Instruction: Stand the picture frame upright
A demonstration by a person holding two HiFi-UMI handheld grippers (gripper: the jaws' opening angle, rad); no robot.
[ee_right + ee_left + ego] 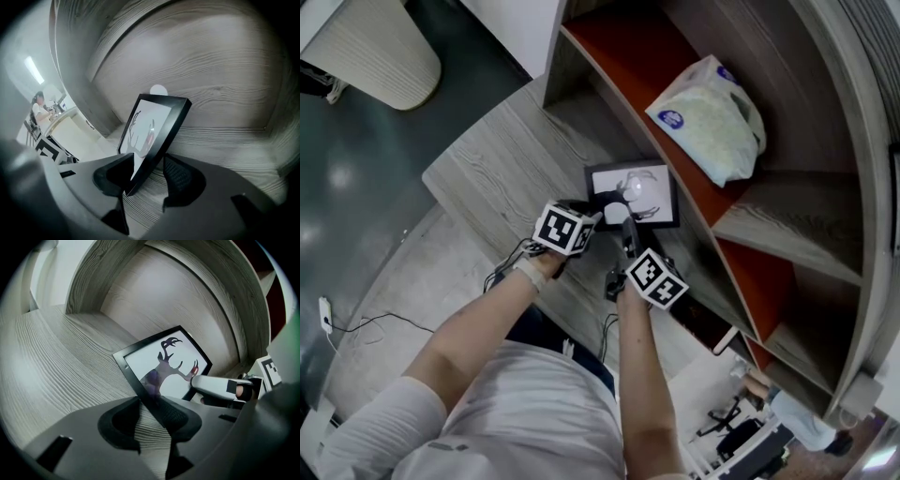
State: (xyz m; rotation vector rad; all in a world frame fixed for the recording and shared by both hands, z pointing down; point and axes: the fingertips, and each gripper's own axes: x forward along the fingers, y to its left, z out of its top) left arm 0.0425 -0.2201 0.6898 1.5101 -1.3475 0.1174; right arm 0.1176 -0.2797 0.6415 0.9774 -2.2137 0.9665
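Head view shows the picture frame [634, 193], black-edged with a deer print, toward the back of the grey wooden shelf [502, 178], close to the curved divider, with both hands reaching in from the shelf's front edge. A soft pack of tissues [712, 117] lies on the compartment above. In the left gripper view the frame [164, 363] leans back off the shelf board, and its near corner runs down against one pad of the left tongs [146, 417], which stand released, bare wood showing between them. In the right gripper view the right tongs [147, 174] straddle the frame's lower corner [150, 133], spread and not clamped on it.
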